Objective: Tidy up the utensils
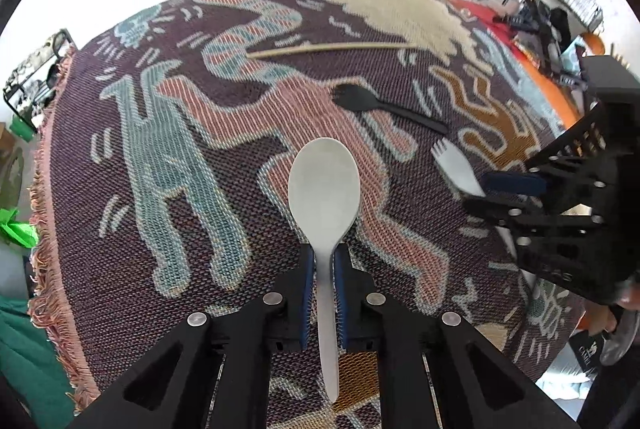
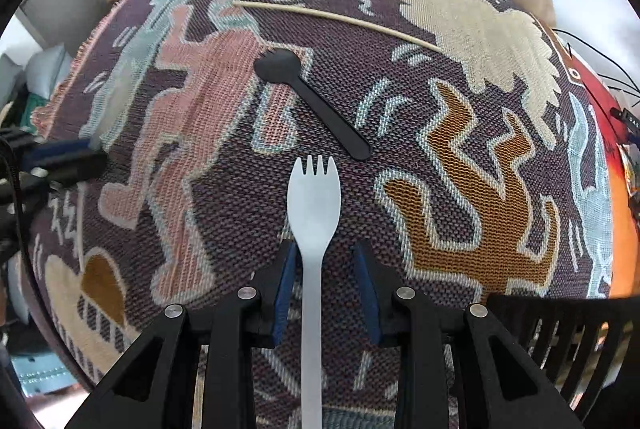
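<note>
While the left gripper (image 1: 324, 265) pinched the neck of a pale grey metal spoon (image 1: 325, 185) between closed blue pads, the right gripper (image 2: 325, 261) stood part open around a white plastic spork (image 2: 314, 229); whether its pads touched the handle I could not tell. Beyond lay a black plastic spork (image 2: 308, 97), then a thin wooden skewer (image 2: 340, 19), on the patterned woven blanket (image 2: 460, 133), open toward its fringed left edge.

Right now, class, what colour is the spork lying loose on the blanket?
Black. The loose spork shows best in the right wrist view, beyond the white spork.
</note>
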Action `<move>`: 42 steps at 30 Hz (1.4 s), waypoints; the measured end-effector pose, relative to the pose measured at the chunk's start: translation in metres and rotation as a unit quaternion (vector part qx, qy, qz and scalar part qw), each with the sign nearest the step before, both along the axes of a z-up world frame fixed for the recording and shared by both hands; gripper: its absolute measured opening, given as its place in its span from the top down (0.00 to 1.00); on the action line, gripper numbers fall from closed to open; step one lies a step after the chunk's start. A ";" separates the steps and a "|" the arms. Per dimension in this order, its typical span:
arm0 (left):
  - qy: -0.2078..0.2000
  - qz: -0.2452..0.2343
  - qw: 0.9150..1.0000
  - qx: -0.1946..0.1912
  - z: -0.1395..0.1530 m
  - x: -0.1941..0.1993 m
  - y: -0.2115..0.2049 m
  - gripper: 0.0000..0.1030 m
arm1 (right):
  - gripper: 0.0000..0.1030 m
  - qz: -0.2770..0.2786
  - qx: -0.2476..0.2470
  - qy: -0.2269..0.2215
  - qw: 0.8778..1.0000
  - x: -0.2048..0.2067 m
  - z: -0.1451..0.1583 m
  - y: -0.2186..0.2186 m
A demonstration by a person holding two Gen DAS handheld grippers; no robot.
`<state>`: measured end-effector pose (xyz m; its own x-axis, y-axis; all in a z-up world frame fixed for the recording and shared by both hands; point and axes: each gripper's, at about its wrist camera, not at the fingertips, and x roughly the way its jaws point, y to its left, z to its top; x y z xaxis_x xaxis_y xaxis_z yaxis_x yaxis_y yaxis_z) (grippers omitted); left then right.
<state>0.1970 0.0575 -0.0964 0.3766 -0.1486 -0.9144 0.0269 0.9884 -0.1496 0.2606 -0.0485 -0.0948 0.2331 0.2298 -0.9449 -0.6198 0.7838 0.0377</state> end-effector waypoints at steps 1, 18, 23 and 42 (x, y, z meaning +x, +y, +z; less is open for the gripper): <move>-0.018 0.005 1.000 0.001 0.005 -0.004 0.002 0.90 | 0.73 0.004 -0.002 -0.001 1.000 0.000 0.001 0.002; -0.202 0.053 0.976 -0.054 0.071 -0.034 -0.005 0.90 | 0.84 -0.052 0.210 -0.143 0.966 -0.063 0.089 -0.073; -0.253 0.044 0.965 -0.054 0.094 -0.045 -0.023 0.90 | 0.86 -0.064 0.300 -0.202 0.930 -0.087 0.123 -0.107; -0.328 -0.010 0.942 -0.073 0.131 -0.049 -0.081 0.90 | 0.89 -0.072 0.330 -0.198 0.920 -0.093 0.127 -0.147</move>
